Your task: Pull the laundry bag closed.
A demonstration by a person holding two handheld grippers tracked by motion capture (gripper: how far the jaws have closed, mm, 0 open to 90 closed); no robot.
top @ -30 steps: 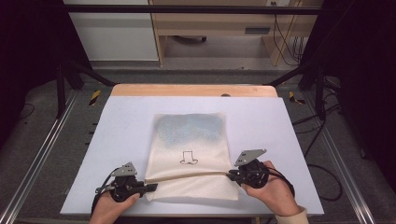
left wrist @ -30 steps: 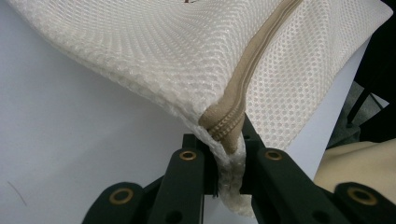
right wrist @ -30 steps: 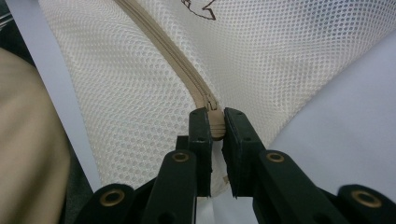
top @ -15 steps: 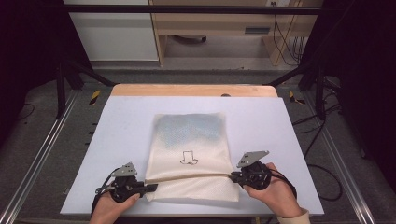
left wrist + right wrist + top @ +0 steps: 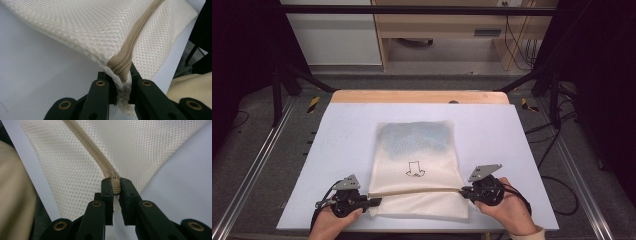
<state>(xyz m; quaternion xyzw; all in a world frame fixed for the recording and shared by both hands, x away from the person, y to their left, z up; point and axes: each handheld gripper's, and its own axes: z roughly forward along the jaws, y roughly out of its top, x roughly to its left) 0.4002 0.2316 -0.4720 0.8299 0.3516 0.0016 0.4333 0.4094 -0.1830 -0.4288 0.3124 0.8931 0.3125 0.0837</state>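
Small print (image 5: 414,169) on mesh bag (image 5: 417,150) too small to read; blue contents blurred.

Table (image 5: 342,145) had a pale blue-white top with a bare wooden strip (image 5: 419,96) along the far edge. One item lay on it: a cream mesh bag (image 5: 417,155), flat, roughly centred, reaching toward the near edge. A tan zipper (image 5: 422,190) ran across the bag's near end; a small dark outline print (image 5: 415,169) sat mid-bag.
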